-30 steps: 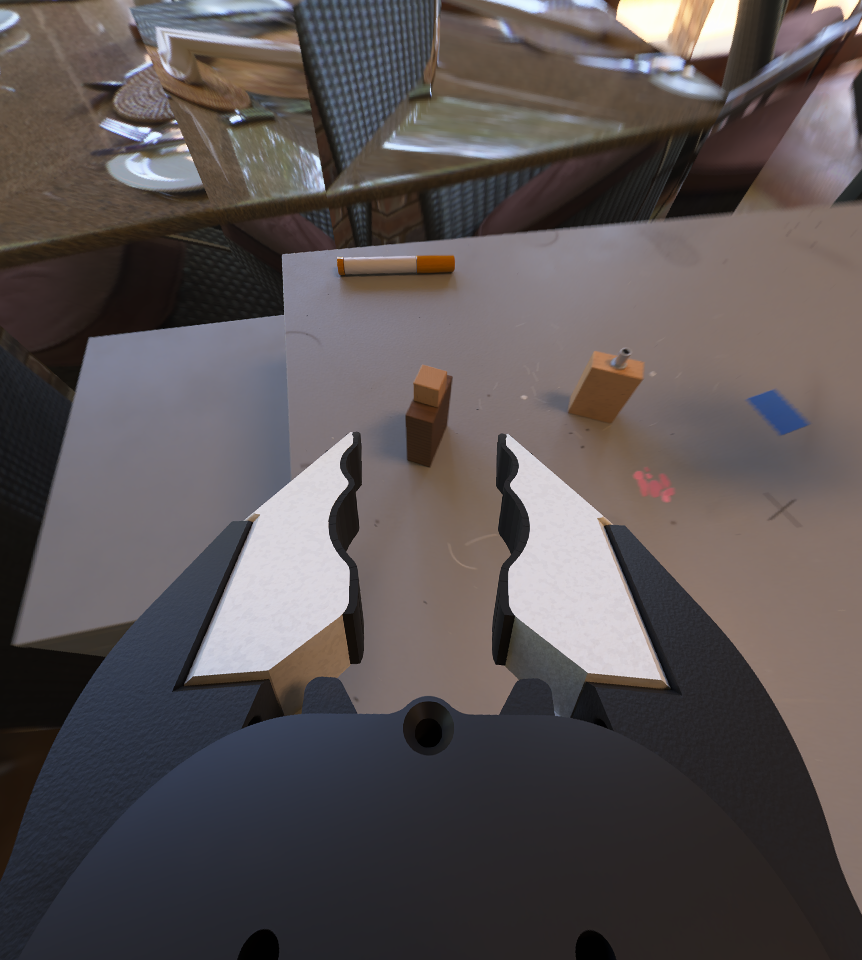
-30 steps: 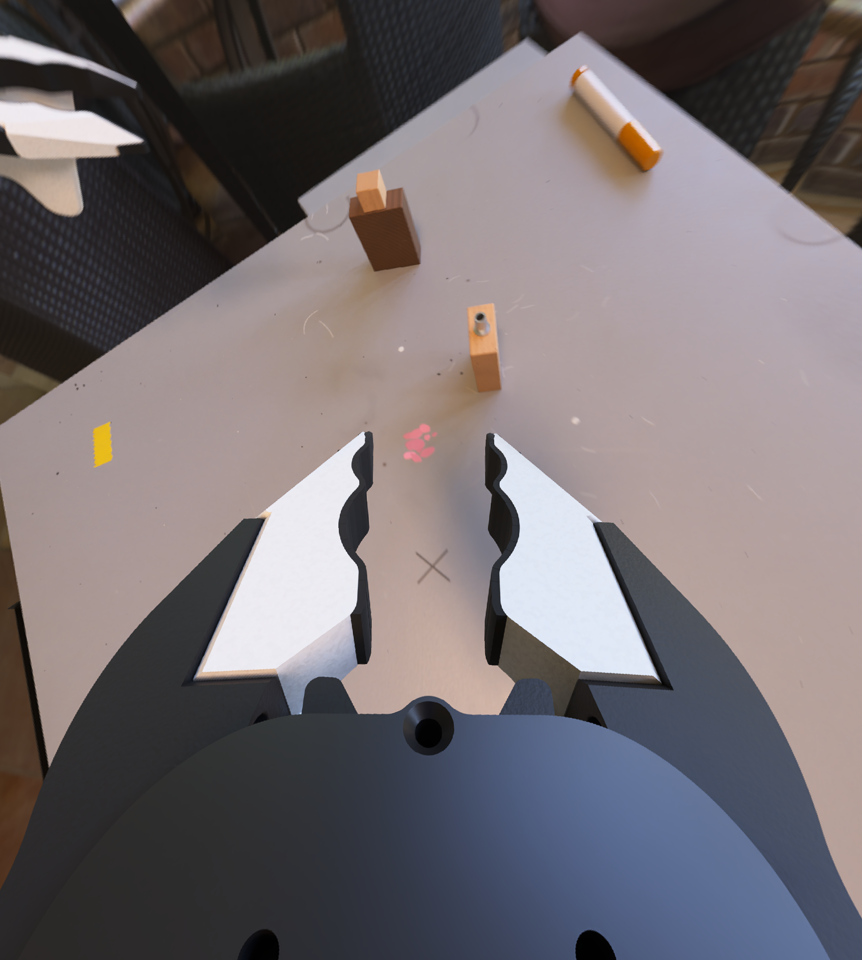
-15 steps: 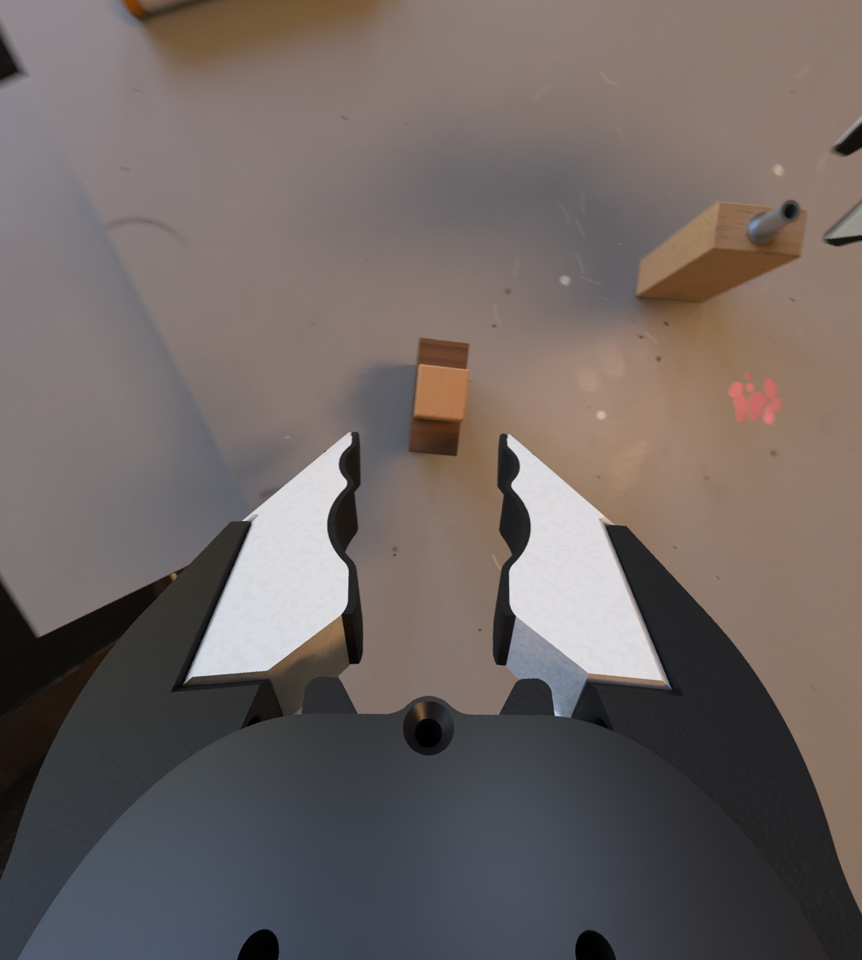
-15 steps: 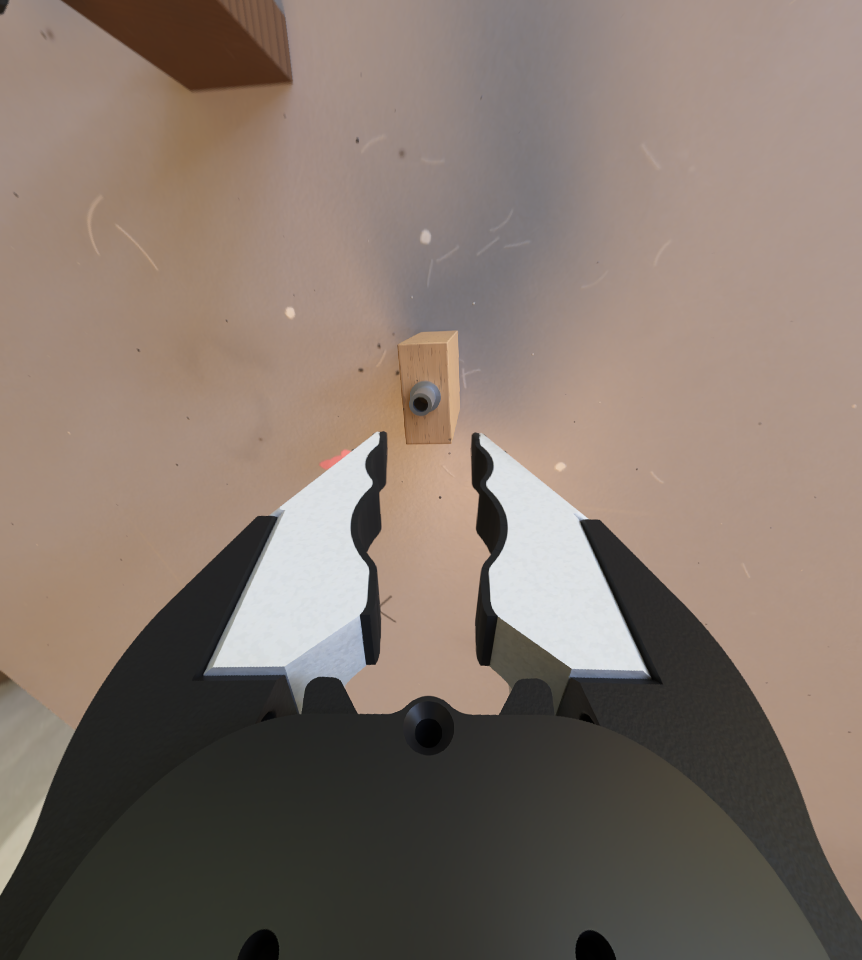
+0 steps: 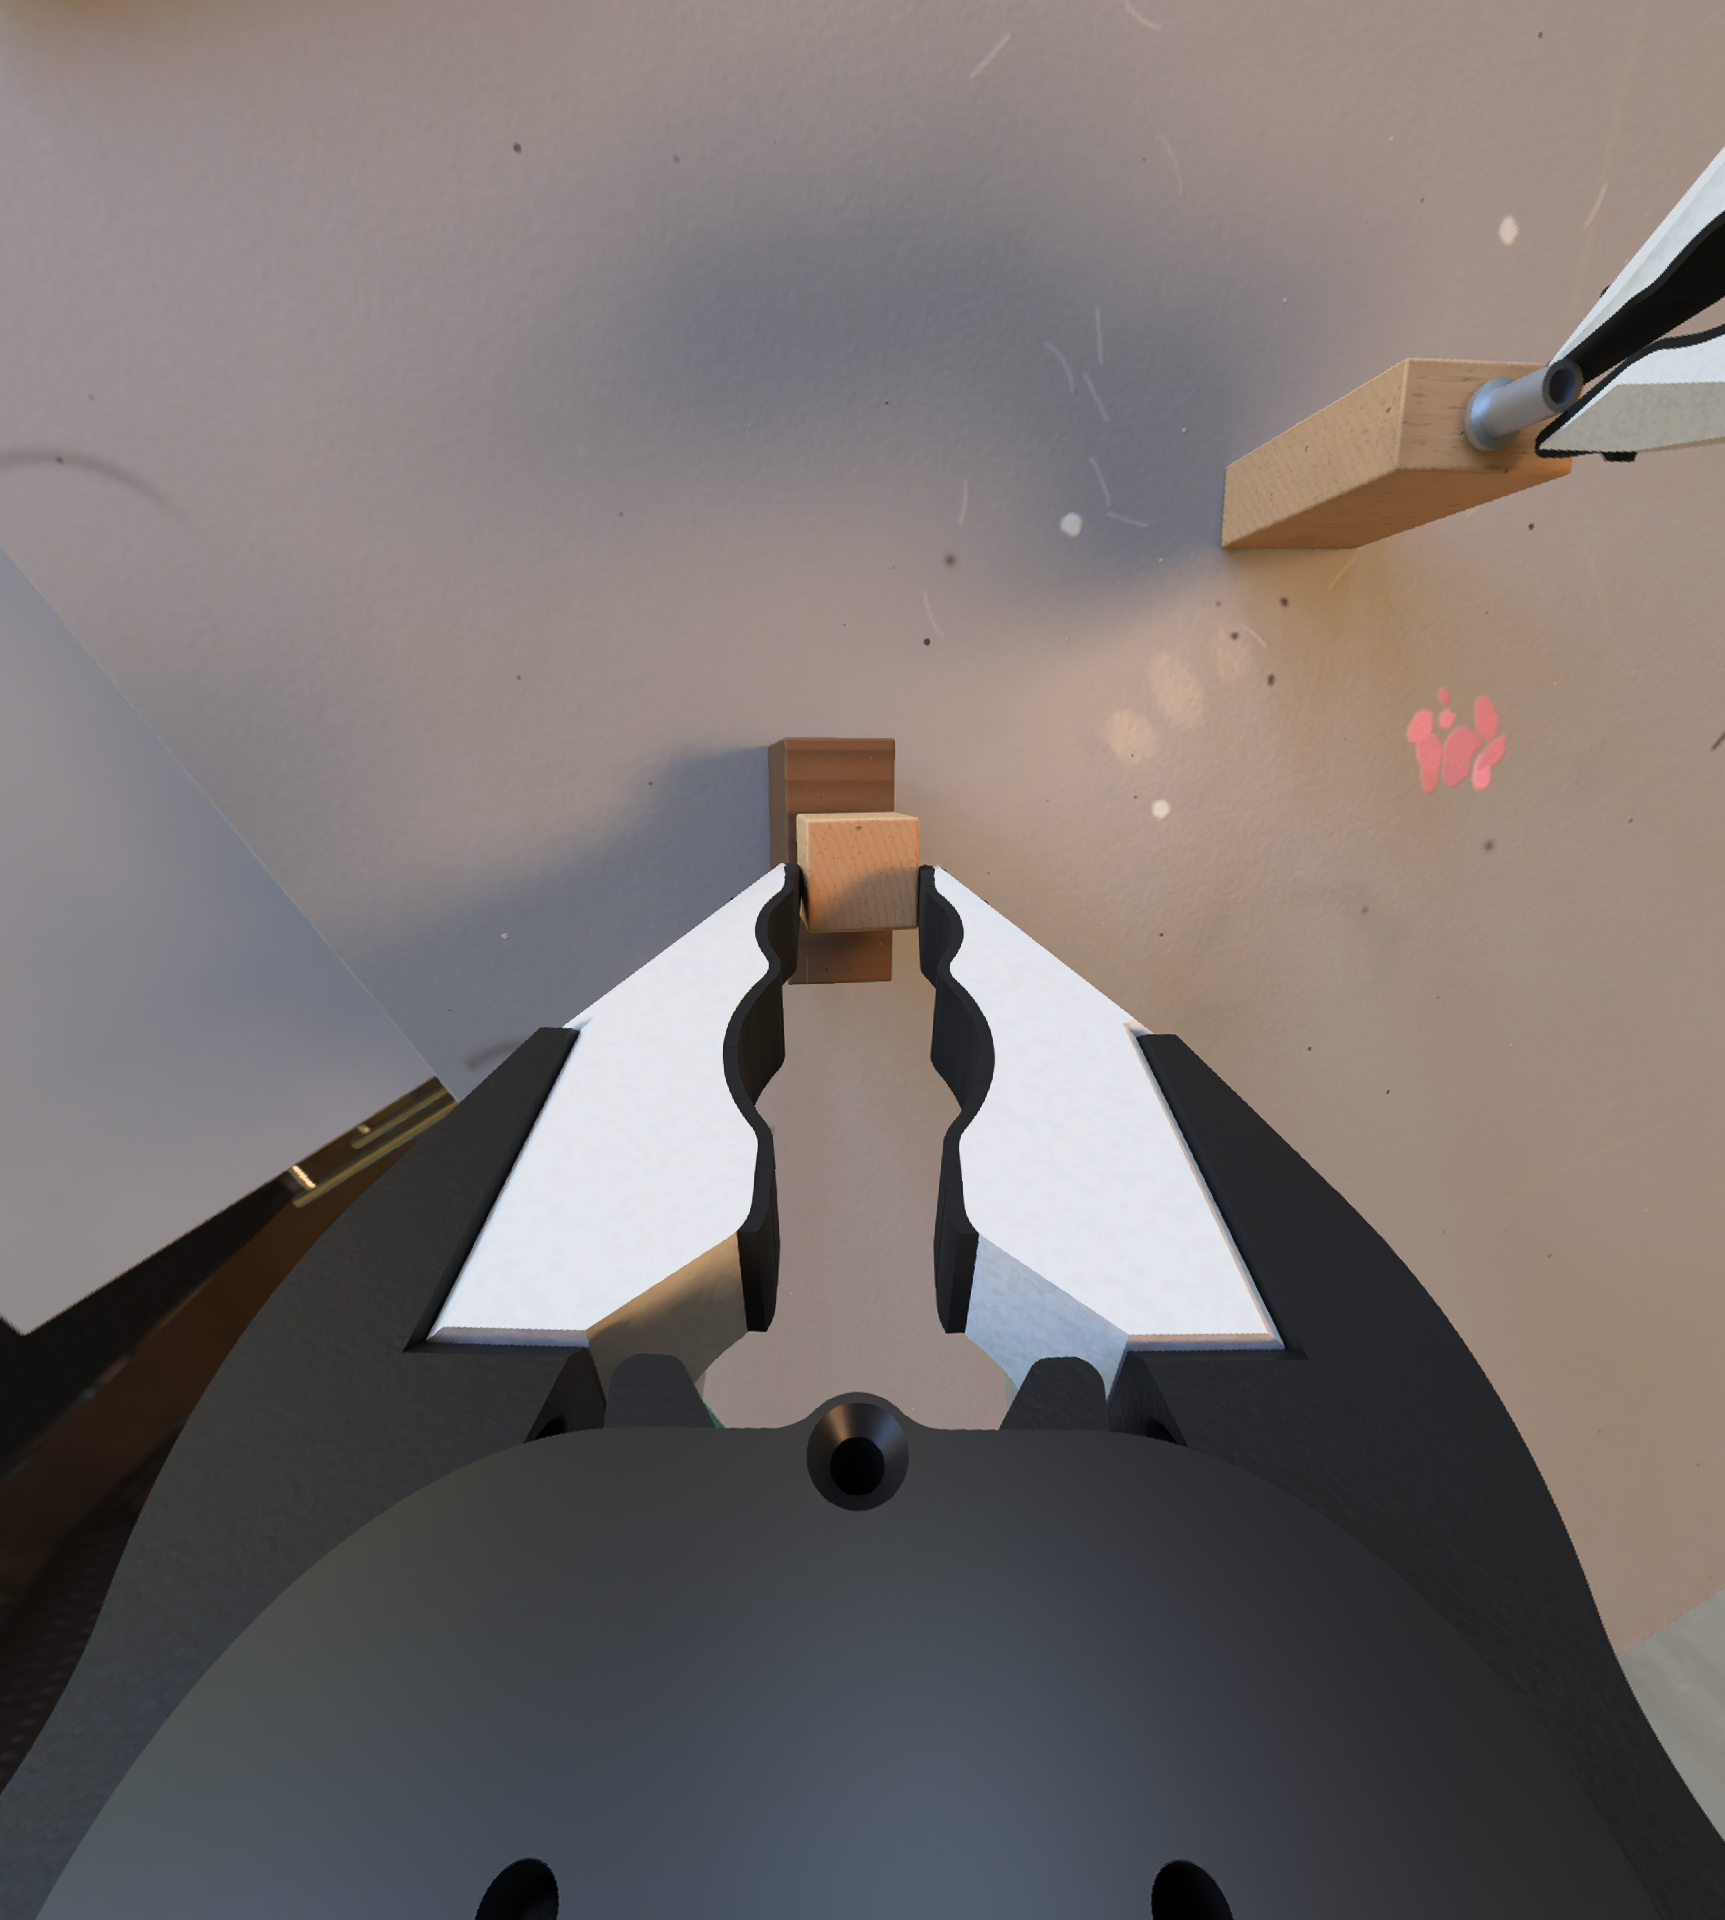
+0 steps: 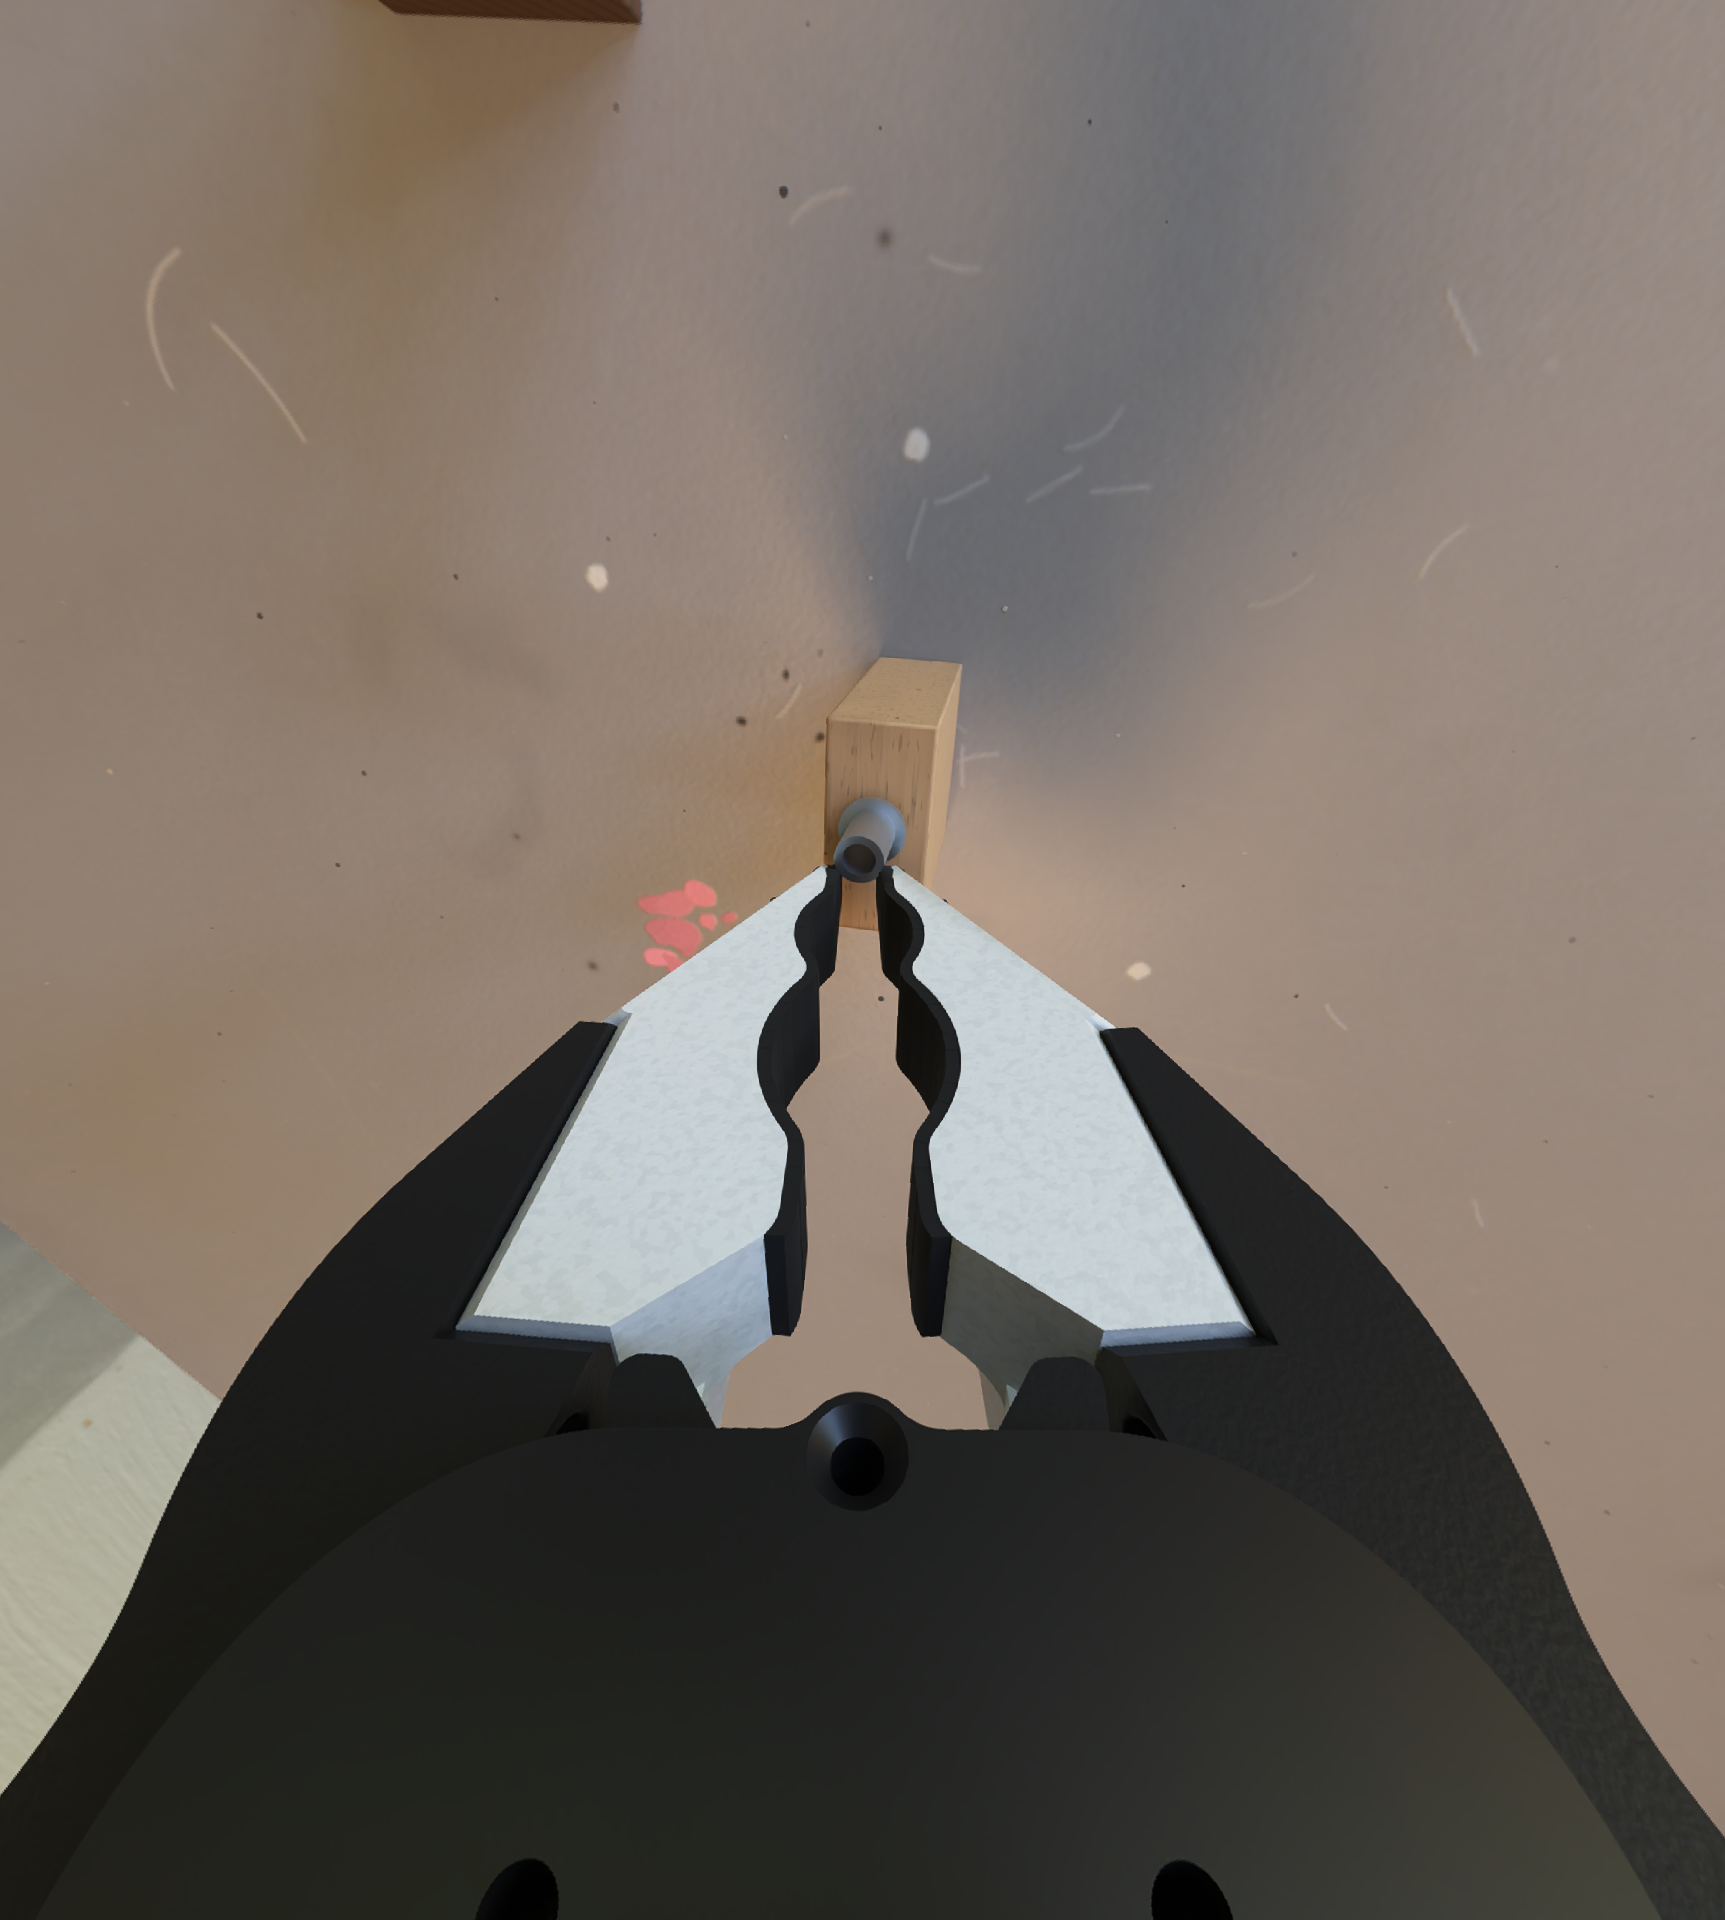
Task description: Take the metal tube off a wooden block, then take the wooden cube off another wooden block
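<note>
**Left wrist view and right wrist view: both sets of jaws at their targets, tube first**

Left wrist view, left to right: left gripper (image 5: 856, 896) looks down on the grey table (image 5: 422, 312). Wooden cube (image 5: 856, 871) sits on top of the dark wooden block (image 5: 833, 777), between the fingertips. Jaws are narrowed to the cube's width; the left tip touches its side, the right tip lies against or just beside it, so a firm hold cannot be told. At far right the pale wooden block (image 5: 1377, 457) stands upright with the metal tube (image 5: 1518, 407) rising from its top.

Right wrist view: right gripper (image 6: 858, 883) has its jaws drawn narrow, tips at either side of the metal tube (image 6: 868, 840) near its open end. Tube stands upright in the pale wooden block (image 6: 889, 743), long axis pointing almost straight at the camera. Pink stain (image 6: 676, 925) lies just left of the tips.

Judgement: tube's axis runs along the fingers, so removal calls for a straight pull upward along it. Only the tips hold; a sideways tug could tip the block.
</note>
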Action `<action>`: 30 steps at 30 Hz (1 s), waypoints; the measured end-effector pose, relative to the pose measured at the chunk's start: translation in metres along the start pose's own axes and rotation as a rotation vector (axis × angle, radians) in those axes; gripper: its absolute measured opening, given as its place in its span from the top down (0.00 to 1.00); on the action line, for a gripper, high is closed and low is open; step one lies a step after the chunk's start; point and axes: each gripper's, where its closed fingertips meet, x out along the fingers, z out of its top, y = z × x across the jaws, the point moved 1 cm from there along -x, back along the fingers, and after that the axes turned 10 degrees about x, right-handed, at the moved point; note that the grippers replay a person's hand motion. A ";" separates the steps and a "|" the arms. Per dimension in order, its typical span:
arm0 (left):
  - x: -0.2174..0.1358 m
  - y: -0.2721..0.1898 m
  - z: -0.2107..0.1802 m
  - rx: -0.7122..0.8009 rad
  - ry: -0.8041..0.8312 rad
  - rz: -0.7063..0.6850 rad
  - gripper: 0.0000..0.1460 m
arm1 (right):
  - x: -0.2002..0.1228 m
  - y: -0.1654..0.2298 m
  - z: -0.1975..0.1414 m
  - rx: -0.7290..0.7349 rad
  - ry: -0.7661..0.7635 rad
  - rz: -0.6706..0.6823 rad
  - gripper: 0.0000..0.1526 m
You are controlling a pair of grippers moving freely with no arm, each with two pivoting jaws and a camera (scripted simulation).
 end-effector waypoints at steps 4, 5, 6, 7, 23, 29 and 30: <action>-0.008 -0.001 0.010 0.031 0.014 0.013 0.85 | -0.006 -0.001 -0.003 -0.001 -0.031 0.055 0.96; -0.011 -0.001 0.014 0.034 0.021 0.009 0.85 | -0.010 -0.003 -0.004 -0.002 -0.040 0.055 0.96; -0.014 -0.001 0.019 0.039 0.025 0.006 0.85 | -0.014 -0.005 -0.004 -0.002 -0.049 0.053 0.96; -0.017 -0.001 0.024 0.047 0.026 0.008 0.85 | -0.019 -0.007 -0.004 -0.003 -0.058 0.050 0.96; -0.092 -0.011 0.136 0.120 -0.009 0.096 0.85 | -0.132 -0.063 -0.007 0.020 -0.216 -0.006 0.96; -0.132 -0.018 0.184 0.155 -0.064 0.142 0.85 | -0.187 -0.083 -0.010 0.028 -0.286 -0.050 0.96; -0.138 -0.020 0.192 0.160 -0.073 0.149 0.85 | -0.196 -0.086 -0.011 0.030 -0.297 -0.057 0.96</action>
